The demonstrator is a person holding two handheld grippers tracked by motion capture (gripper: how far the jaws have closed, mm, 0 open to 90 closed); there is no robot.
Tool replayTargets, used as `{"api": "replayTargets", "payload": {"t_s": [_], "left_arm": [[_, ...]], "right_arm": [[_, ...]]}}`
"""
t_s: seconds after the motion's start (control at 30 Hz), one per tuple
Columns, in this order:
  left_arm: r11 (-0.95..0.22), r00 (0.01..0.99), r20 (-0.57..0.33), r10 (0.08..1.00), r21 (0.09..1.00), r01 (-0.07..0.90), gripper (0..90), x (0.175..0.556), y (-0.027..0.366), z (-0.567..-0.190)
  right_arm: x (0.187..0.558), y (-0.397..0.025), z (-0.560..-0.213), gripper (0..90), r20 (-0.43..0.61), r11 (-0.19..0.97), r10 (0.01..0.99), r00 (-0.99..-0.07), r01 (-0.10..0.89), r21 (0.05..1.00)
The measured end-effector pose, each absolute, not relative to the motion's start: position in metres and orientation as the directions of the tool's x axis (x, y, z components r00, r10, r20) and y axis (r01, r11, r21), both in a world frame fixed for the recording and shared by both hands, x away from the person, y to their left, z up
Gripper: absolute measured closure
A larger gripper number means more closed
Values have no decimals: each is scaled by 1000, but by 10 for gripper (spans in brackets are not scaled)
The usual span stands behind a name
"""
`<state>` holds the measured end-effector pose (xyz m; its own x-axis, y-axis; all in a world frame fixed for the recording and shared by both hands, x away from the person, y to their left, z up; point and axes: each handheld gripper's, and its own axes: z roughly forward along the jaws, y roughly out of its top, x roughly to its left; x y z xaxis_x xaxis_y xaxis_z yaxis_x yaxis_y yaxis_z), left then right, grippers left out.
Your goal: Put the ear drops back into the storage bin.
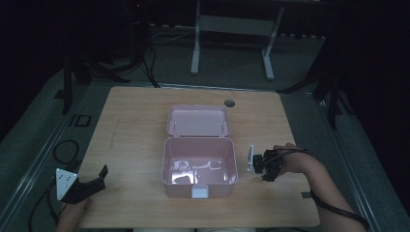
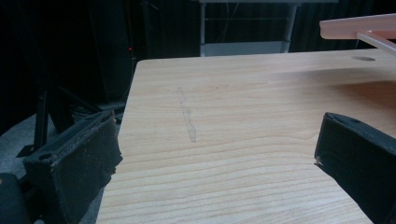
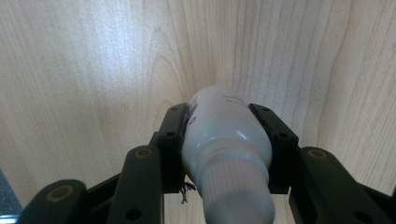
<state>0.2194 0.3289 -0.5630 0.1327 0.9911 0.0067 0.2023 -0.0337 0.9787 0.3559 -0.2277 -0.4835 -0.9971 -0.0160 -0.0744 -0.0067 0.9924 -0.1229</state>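
A pink plastic box [image 1: 167, 166] stands open at the table's middle, its lid [image 1: 198, 121] folded back flat behind it. A white latch [image 1: 199, 192] is on its front wall. Pale glints show on the box floor; I cannot tell what they are. To the right of the box, my right gripper [image 1: 263, 166] points down at the table, shut on a white bottle [image 3: 224, 135]. In the right gripper view the jaws of my right gripper [image 3: 219, 112] clamp the bottle's sides just above the wood. My left gripper [image 1: 101, 176] rests open near the front left corner, nothing between its jaws [image 2: 219, 140].
The wooden table [image 1: 135, 145] has a round cable hole [image 1: 229, 103] behind the lid. The lid's edge [image 2: 359, 25] juts in at the top right of the left gripper view. Cables [image 1: 65, 150] lie on the floor at left. A metal frame [image 1: 232, 29] stands beyond the table.
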Motion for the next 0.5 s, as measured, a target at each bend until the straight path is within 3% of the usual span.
{"api": "replayTargets", "payload": {"t_s": [0.5], "left_arm": [[-33, 131, 6, 991, 979, 203, 4, 220, 329, -563]], "right_arm": [[346, -220, -454, 594, -74, 996, -27, -997, -21, -82]]}}
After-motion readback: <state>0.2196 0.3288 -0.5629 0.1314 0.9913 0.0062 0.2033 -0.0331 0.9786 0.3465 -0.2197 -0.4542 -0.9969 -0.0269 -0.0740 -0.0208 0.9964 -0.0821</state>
